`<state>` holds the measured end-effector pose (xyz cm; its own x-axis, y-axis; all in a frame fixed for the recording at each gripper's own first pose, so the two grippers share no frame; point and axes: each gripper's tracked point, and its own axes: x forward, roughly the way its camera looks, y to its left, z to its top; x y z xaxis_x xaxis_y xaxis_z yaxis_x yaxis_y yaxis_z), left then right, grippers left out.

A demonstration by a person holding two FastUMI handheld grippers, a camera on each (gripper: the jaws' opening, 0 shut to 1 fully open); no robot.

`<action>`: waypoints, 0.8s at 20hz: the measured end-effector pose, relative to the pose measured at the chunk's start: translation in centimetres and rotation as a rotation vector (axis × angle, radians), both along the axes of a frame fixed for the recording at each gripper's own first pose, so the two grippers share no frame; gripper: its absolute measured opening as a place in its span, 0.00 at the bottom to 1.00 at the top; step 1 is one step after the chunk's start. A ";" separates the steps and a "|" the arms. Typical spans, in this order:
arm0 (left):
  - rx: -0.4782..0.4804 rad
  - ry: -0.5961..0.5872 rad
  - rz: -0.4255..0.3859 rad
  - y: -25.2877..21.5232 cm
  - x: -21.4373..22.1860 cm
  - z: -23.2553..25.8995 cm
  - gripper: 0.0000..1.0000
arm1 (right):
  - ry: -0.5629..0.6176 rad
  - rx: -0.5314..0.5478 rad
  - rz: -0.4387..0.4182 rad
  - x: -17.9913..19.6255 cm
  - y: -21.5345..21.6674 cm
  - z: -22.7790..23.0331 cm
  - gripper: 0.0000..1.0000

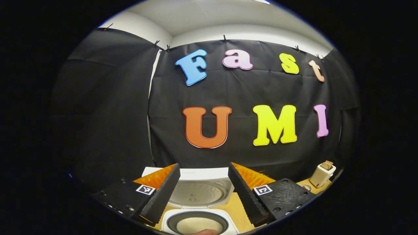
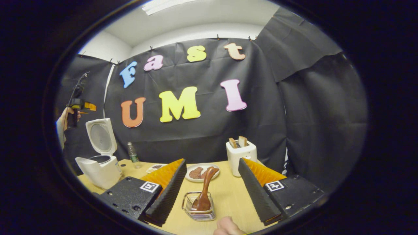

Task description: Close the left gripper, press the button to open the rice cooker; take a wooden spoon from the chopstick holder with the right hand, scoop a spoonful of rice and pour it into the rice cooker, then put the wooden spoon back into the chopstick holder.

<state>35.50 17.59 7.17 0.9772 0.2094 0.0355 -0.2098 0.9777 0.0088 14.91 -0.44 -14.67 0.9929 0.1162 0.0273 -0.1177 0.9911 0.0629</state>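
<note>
The white rice cooker (image 1: 199,195) stands open just below my left gripper (image 1: 204,166), its lid raised and its pot (image 1: 199,224) holding white rice. My left gripper's fingers are spread apart with nothing between them. In the right gripper view the rice cooker (image 2: 99,166) is at the far left of the table, with the left gripper (image 2: 78,106) held in a hand above it. A wooden spoon (image 2: 205,189) stands in the wire chopstick holder (image 2: 199,209) close ahead of my right gripper (image 2: 212,161), which is open and holds nothing.
On the wooden table (image 2: 228,192) stand a white toaster (image 2: 241,153) with bread slices, a plate (image 2: 200,171) of brown food, a small dish (image 2: 156,167) and a bottle (image 2: 132,153). A fingertip (image 2: 227,227) shows at the bottom edge. The toaster (image 1: 321,174) is right of the cooker.
</note>
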 end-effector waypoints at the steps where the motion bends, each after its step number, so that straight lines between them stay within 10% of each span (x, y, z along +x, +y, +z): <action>1: -0.020 0.005 0.007 0.9 1.3 0.0 0.94 | -0.016 -0.004 0.011 -0.4 0.3 0.4 1.00; 16: -0.063 0.260 0.089 6.2 10.1 -6.0 0.96 | -0.036 -0.051 0.069 -6.3 4.3 3.3 0.96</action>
<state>45.62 23.80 1.20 0.9294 0.2887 -0.2300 -0.2937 0.9558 0.0129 8.60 3.91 -11.37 0.9810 0.1861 0.0556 -0.1868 0.9824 0.0068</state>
